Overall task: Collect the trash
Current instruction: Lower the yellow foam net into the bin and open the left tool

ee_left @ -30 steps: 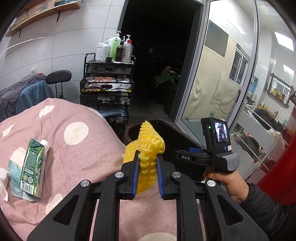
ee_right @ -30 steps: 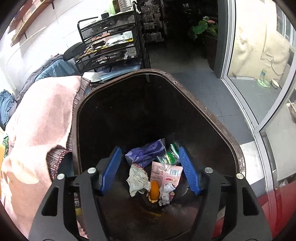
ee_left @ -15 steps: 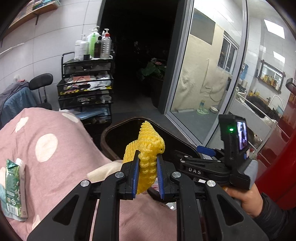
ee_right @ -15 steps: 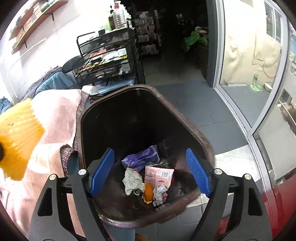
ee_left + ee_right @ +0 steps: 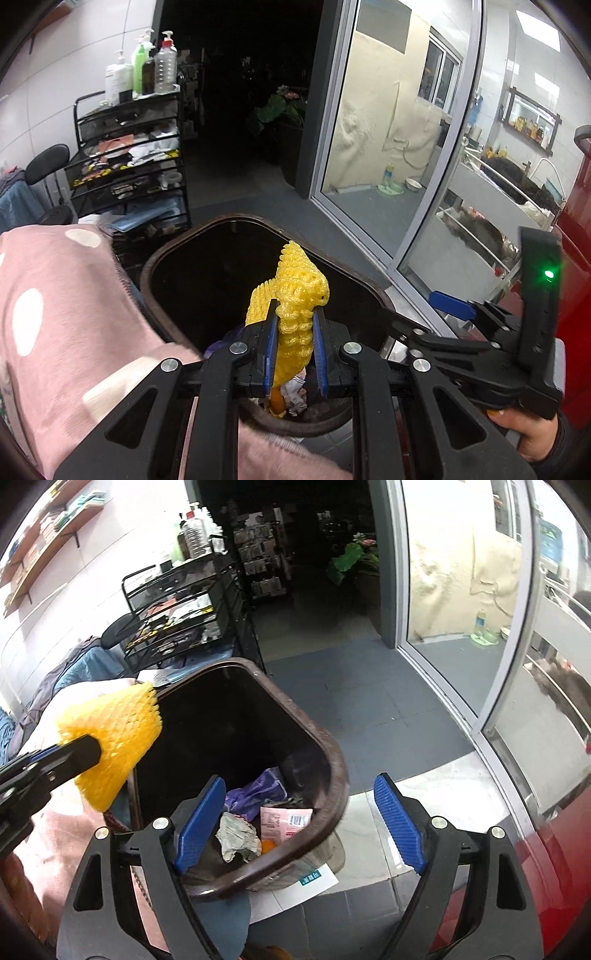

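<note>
Trash drop is the step you are on. Your left gripper (image 5: 294, 349) squeezes the yellow foam net sleeve (image 5: 295, 306) between its blue pads (image 5: 270, 354), and you hold it up over the near left part of the dark brown plastic bin (image 5: 332, 760). From the right wrist view the net sits above the bin's left rim, just beside the pink blanket with white dots (image 5: 55, 314), so I think part of it is not over the hole yet.

Your right gripper (image 5: 301, 821) is spread wide and grasps nothing. One blue pad hangs over the inside of the bin and the other is outside it, past the right rim.

Next, I think you need to slide the net a bit more to the right, over the dark middle, and then let your left fingers go loose. The net looks light and springy, so it may bounce or cling to a pad.

The net is bright yellow, bumpy and full of little holes. It is squashed thin where you pinch it and puffs out wide above. Down in the bin you see a purple bag (image 5: 255, 794), a crumpled grey paper (image 5: 236, 834) and a pink wrapper (image 5: 284, 821).
</note>
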